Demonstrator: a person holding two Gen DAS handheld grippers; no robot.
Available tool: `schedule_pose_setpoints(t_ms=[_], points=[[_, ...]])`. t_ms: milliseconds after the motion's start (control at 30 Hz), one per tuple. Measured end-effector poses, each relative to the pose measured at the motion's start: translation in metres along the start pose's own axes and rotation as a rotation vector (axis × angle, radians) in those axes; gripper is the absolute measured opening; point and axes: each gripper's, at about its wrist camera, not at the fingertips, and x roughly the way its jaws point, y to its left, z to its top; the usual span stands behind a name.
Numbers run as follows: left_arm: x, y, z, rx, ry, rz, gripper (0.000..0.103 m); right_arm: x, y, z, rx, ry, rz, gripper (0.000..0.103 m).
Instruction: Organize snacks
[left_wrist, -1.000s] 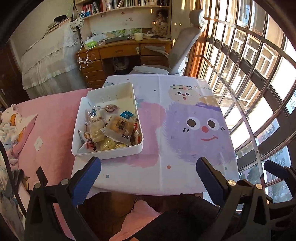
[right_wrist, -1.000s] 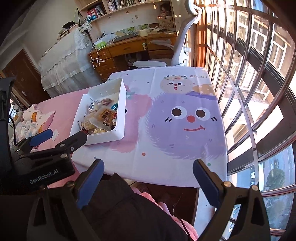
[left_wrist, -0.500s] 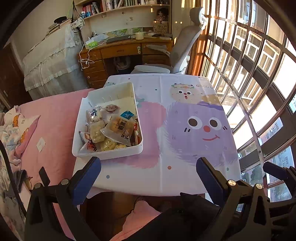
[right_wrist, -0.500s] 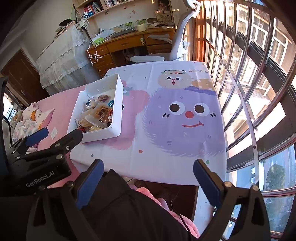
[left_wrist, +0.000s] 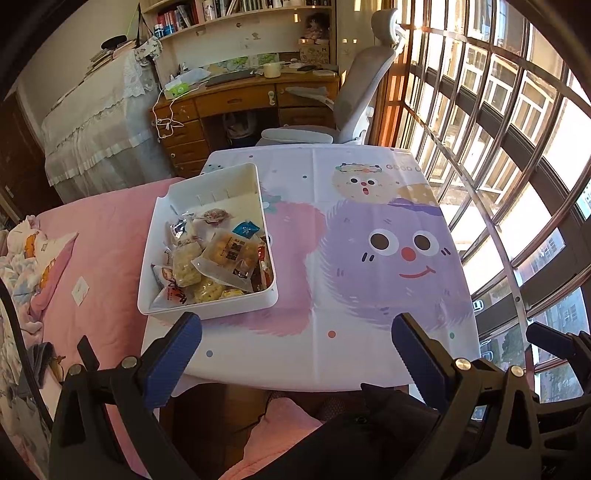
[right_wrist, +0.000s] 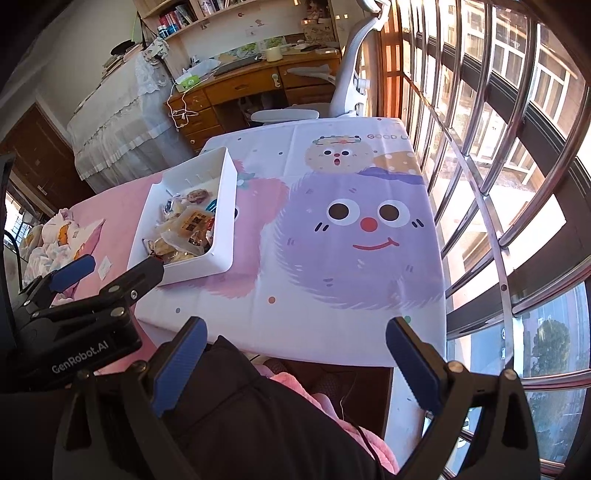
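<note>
A white rectangular tray (left_wrist: 255, 177) (right_wrist: 225, 206) sits on the left part of the small table and holds several wrapped snacks (left_wrist: 225, 254) (right_wrist: 184, 229) piled in its near half. My left gripper (left_wrist: 297, 352) hangs open over the table's near edge, just in front of the tray, with nothing between its blue pads. The right gripper (right_wrist: 295, 354) is open too, held back off the near edge above a dark-trousered lap, empty. In the right wrist view the left gripper (right_wrist: 107, 269) shows at the lower left beside the tray's near corner.
The table wears a cloth (left_wrist: 369, 221) printed with a purple cartoon face. A pink bed (left_wrist: 99, 236) adjoins its left side. A metal window grille (left_wrist: 498, 184) runs along the right. A grey office chair (left_wrist: 351, 92) and wooden desk (left_wrist: 240, 99) stand behind.
Both views have shifted slightly, so that the table and tray sit a little lower and nearer in the frame. Both grippers stay open and the tray has not moved.
</note>
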Motion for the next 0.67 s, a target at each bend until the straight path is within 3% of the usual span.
schedule_pose_setpoints(t_ms=[667], points=[[0.0075, 0.0029, 0.0035, 0.002, 0.011, 0.023, 0.102, 0.0091, -0.0009, 0.0055, -0.006, 0.015, 0.021, 0.098]])
